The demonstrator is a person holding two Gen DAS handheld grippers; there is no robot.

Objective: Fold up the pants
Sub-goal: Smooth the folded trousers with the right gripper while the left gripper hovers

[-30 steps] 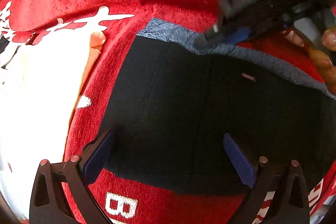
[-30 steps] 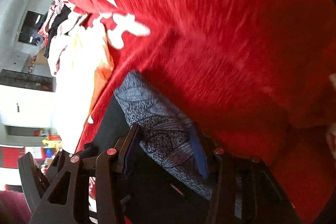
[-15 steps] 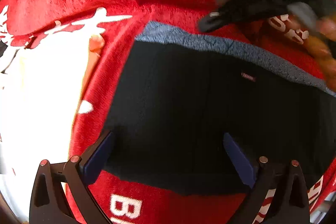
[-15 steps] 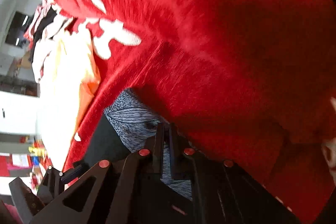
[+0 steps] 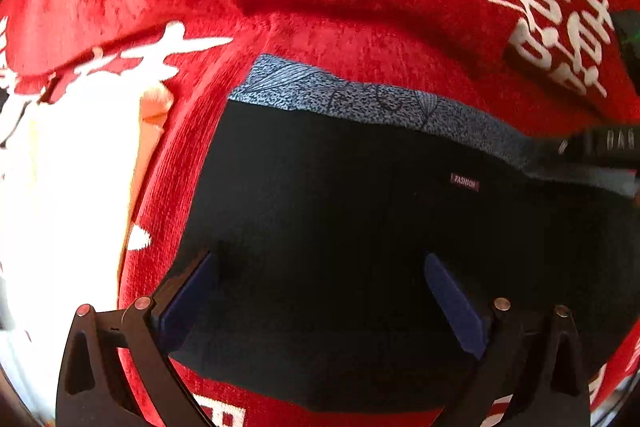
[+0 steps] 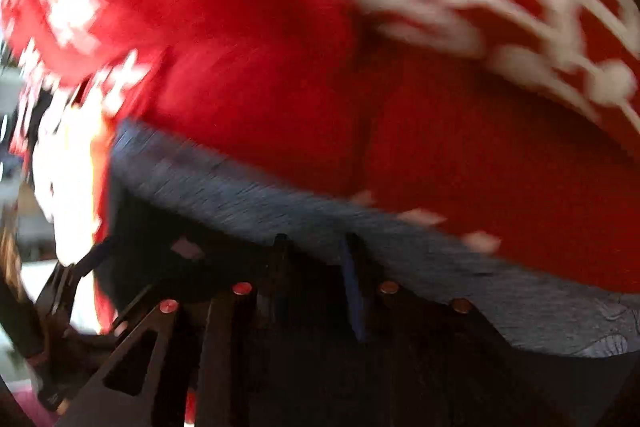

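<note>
Flat black folded pants [image 5: 340,227] are lying unobstructed between wide-spread left gripper [image 5: 320,291] fingers, while a raised red plush blanket [image 5: 360,27] ridge is bordering their far edge.

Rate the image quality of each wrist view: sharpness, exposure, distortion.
Left wrist view: sharp, the FASHION label on the pants readable; white fabric at left blown out; strong fisheye bending. Right wrist view: heavy motion blur, the red blanket lettering smeared.

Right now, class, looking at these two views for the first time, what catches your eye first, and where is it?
A bright red blanket with big white characters fills the background. On it lie dark pants with a blue-grey patterned band along their far edge and a small "FASHION" label. The left gripper stands open over them; the right view is motion-blurred.
</note>
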